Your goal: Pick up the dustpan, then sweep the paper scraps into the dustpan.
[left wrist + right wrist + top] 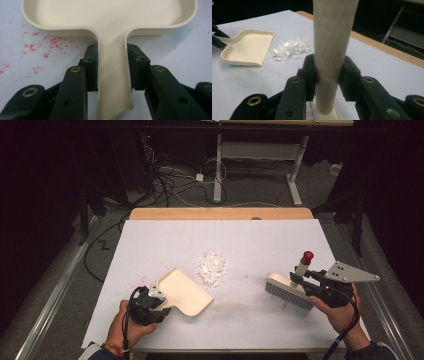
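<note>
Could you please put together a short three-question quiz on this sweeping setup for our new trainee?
1. Which tool does the left gripper hold: A) brush, B) dustpan, C) cloth?
2. True or false: the pile of white scraps already lies inside the dustpan.
3. By which part does the right gripper hold the brush?

Key:
1. B; its jaws clamp the dustpan's handle.
2. False; the scraps lie on the white table, between dustpan and brush.
3. Its upright handle, with the bristles on the table.
</note>
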`<state>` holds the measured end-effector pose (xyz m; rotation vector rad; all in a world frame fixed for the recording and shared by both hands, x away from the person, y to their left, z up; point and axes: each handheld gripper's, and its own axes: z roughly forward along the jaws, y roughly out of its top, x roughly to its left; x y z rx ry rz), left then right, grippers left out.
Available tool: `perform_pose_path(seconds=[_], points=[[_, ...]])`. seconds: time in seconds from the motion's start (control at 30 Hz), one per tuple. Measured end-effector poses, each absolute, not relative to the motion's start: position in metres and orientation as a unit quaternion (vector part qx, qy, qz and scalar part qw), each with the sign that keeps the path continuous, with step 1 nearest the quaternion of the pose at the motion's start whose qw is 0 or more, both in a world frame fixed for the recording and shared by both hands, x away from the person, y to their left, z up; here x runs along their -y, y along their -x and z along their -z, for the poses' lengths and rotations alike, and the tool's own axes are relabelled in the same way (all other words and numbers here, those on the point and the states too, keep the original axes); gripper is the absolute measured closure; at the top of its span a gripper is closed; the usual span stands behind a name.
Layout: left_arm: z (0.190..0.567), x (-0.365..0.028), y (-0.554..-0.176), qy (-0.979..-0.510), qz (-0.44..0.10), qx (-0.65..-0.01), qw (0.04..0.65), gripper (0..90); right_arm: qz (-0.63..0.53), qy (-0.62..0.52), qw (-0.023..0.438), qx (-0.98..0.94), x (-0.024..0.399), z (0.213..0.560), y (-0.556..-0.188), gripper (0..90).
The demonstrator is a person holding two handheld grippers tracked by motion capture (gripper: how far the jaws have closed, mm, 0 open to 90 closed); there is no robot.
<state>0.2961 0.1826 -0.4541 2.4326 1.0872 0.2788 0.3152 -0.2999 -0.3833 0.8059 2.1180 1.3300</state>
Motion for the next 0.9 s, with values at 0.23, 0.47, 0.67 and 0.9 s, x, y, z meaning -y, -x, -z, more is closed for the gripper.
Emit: perform_pose_path(seconds=[0.23, 0.47, 0.67, 0.9], points=[[0.454, -0.183, -0.296, -0.884, -0.1, -0.394, 0.23, 63.3, -0.49, -0.281, 0.255, -0.785, 0.282, 0.381, -0.323, 70.4], [0.456, -0.183, -0.296, -0.885, -0.098, -0.395, 0.225, 63.3, -0.5, -0.277, 0.25, -0.782, 0.264, 0.381, -0.344, 70.4], [0.455, -0.181, -0.297, -0.886, -0.099, -0.394, 0.225, 63.4, -0.503, -0.266, 0.265, -0.778, 0.234, 0.37, -0.375, 70.4], [0.458, -0.18, -0.297, -0.887, -0.098, -0.392, 0.222, 63.3, -0.491, -0.275, 0.281, -0.778, 0.191, 0.368, -0.425, 70.4]])
